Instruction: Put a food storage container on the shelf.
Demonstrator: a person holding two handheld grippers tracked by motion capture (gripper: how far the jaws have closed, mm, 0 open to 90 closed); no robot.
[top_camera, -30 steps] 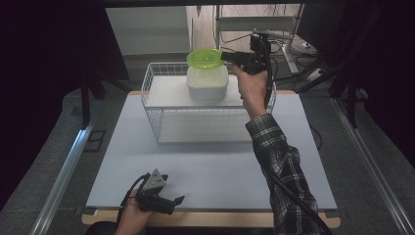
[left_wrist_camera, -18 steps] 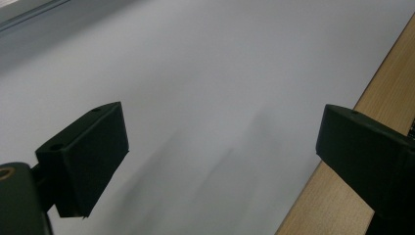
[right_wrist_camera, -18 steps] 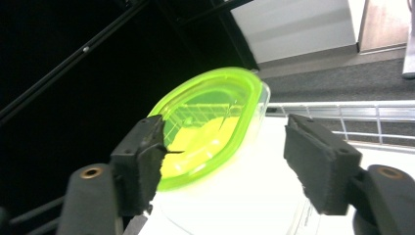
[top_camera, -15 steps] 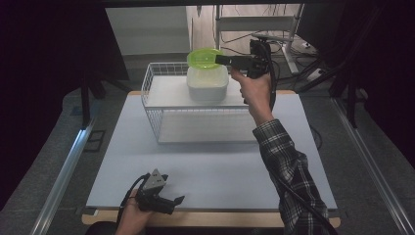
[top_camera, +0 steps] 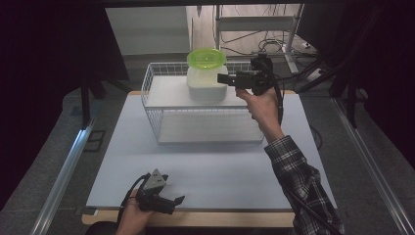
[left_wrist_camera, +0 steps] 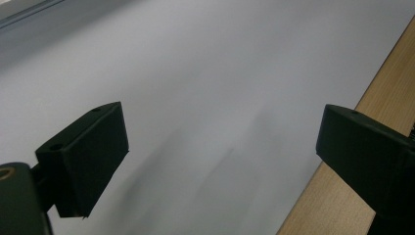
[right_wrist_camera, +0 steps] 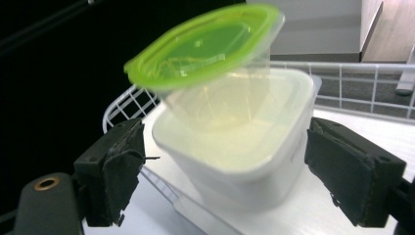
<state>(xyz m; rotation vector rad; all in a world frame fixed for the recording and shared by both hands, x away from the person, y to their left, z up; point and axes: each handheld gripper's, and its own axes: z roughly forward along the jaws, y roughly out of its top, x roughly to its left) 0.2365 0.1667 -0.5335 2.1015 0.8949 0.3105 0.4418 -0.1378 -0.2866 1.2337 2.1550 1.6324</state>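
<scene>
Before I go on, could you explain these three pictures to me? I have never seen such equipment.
A person holds a two-jaw tool in each hand. The high view looks down on the table; the other two pictures come from cameras on the tools. The left gripper rests open near the table's front edge. The right gripper has just been opening; its jaws stand either side of a white container without pressing it. A clear tub with a green lid sits tilted on that container, atop a white wire basket.
</scene>
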